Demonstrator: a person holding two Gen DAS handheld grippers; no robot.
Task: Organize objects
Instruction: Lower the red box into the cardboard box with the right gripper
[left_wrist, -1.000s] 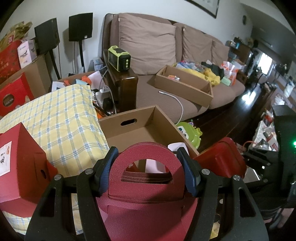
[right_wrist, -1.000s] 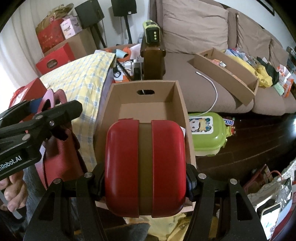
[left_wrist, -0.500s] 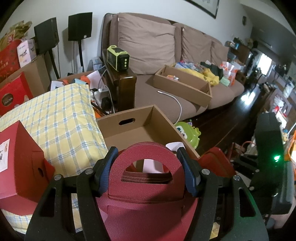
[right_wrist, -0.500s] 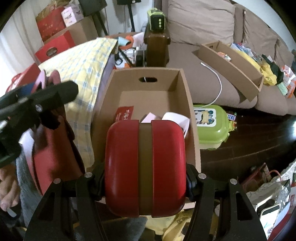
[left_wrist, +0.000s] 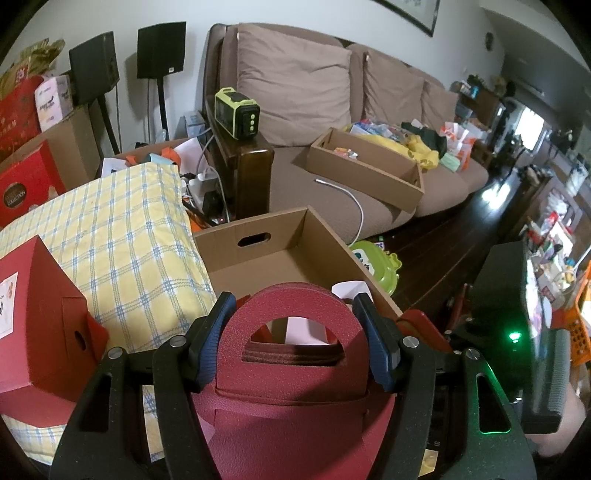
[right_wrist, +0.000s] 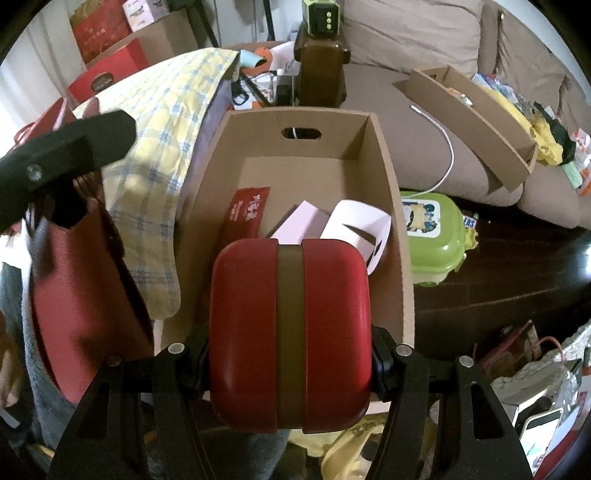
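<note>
Left wrist view
Left gripper (left_wrist: 295, 339): closing both blue pads on the arched handle of a dark red bag (left_wrist: 291, 387), holding it up just short of the cardboard box (left_wrist: 317, 236).
Box: sitting open beside the yellow checked pillow (left_wrist: 122, 236); a white paper is showing inside.

Right wrist view
Right gripper (right_wrist: 290, 365): squeezing a red case (right_wrist: 290, 332) with an olive band from both sides, hovering over the box's near edge.
Box (right_wrist: 388, 177): holding a red card (right_wrist: 247, 210) and white cartons (right_wrist: 354, 225).
Bag (right_wrist: 81, 295): hanging at the left, outside the box.
</note>
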